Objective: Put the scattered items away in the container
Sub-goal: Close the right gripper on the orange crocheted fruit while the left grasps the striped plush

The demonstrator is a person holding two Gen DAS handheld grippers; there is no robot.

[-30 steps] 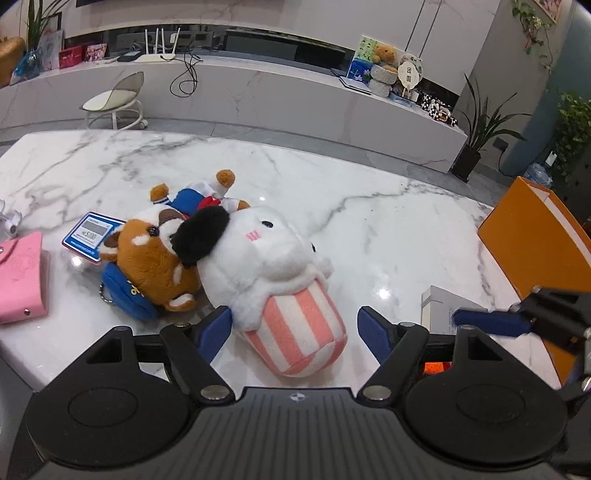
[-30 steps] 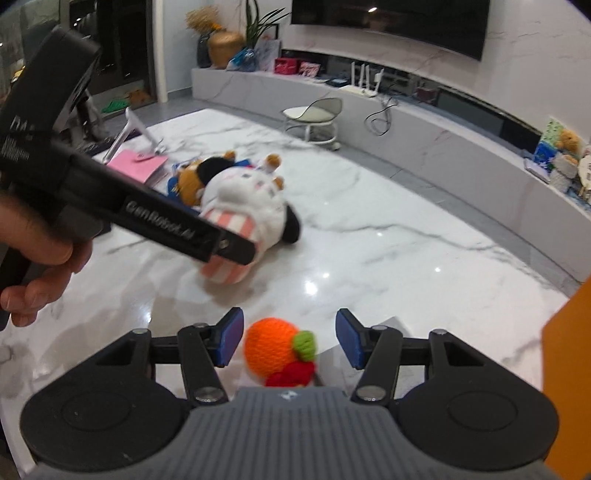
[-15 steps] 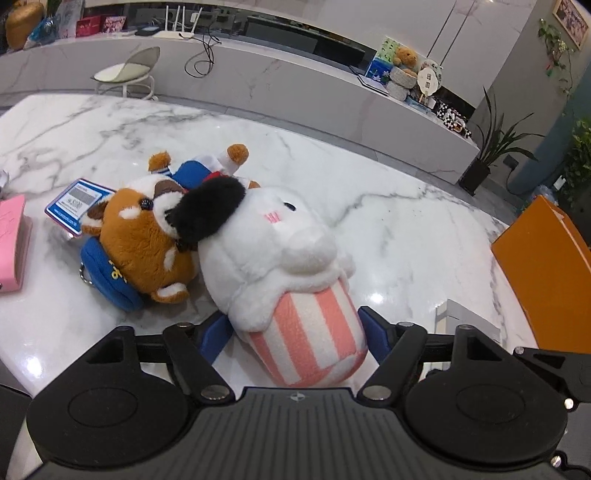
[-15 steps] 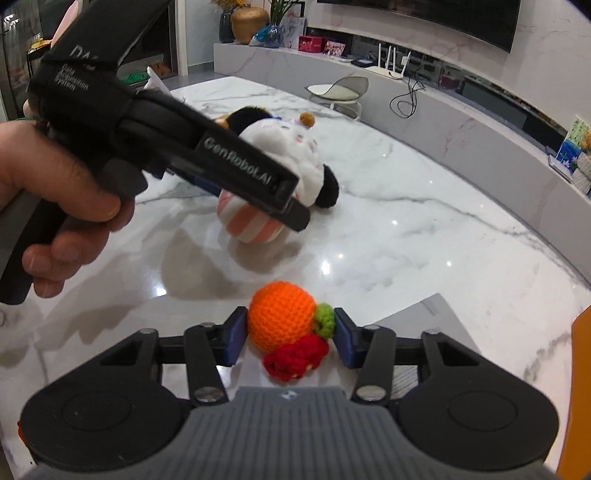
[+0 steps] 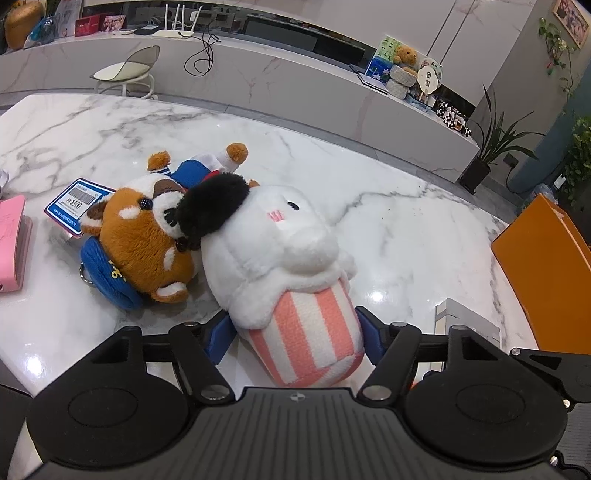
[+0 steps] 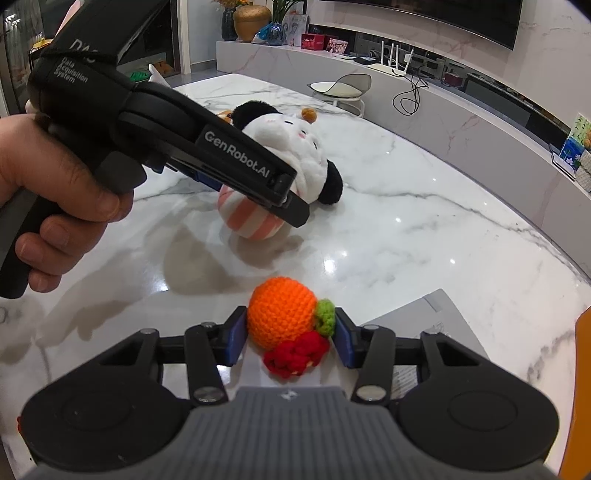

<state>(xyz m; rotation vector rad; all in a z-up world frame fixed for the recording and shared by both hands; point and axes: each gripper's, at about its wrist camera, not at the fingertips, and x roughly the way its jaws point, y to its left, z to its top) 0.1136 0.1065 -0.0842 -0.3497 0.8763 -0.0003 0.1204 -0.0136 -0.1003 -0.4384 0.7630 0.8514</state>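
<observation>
Crocheted orange ball (image 6: 280,317) rounded, pinched by right tool (image 6: 290,338)

This looks like a home living room or a showroom lounge. A glossy marble counter (image 5: 388,229) fills the near ground. Beyond it runs a long, low marble shelf (image 5: 295,85) carrying a router (image 5: 173,31), gift boxes and a teddy bear (image 5: 405,55), with potted plants (image 5: 491,147) at far right and a wall-mounted television (image 6: 443,18).

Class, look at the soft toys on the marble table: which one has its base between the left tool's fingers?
The white plush toy with the pink-and-white striped base. The left tool is closing around that base; the brown-and-white plush dog lies beside it, outside the fingers.
</observation>
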